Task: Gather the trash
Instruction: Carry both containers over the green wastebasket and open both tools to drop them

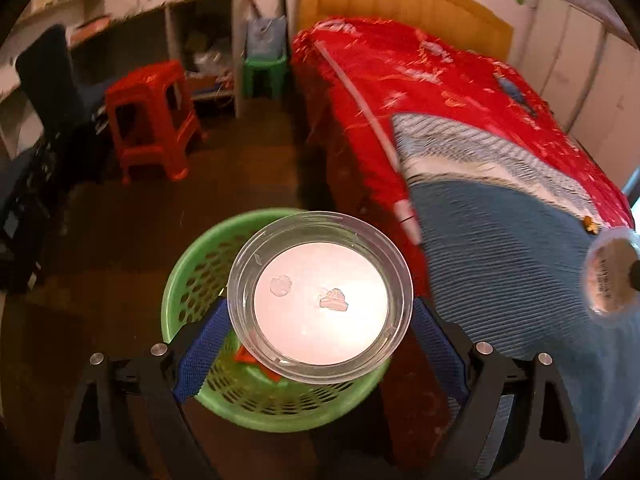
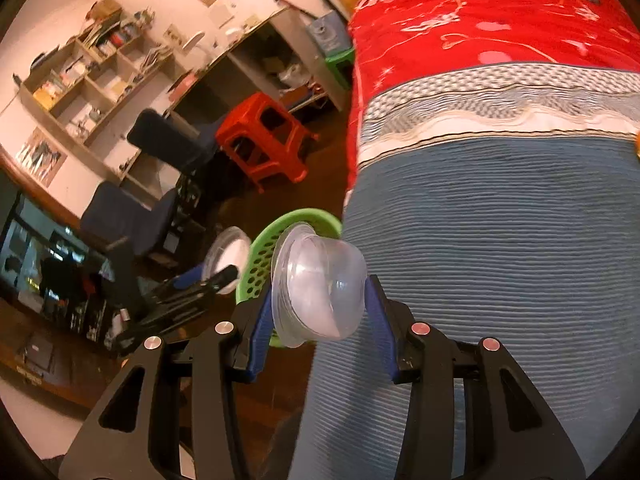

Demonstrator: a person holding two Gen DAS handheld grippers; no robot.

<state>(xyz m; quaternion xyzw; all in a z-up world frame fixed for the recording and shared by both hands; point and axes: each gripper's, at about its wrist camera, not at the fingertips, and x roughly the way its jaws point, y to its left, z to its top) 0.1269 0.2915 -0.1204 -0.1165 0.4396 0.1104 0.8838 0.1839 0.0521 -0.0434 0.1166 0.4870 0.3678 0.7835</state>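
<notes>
Above one green basket (image 1: 188, 300), two clear cups: one (image 1: 320, 300) pinched by left hand-held gripper (image 1: 316, 344), one (image 2: 320, 300) by right hand-held gripper (image 2: 316, 320).

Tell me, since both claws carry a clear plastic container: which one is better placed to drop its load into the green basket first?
Left, probably. The left claw holds its clear container directly above the green basket. The right claw holds its clear cup off to the side, over the blue blanket's edge.
</notes>
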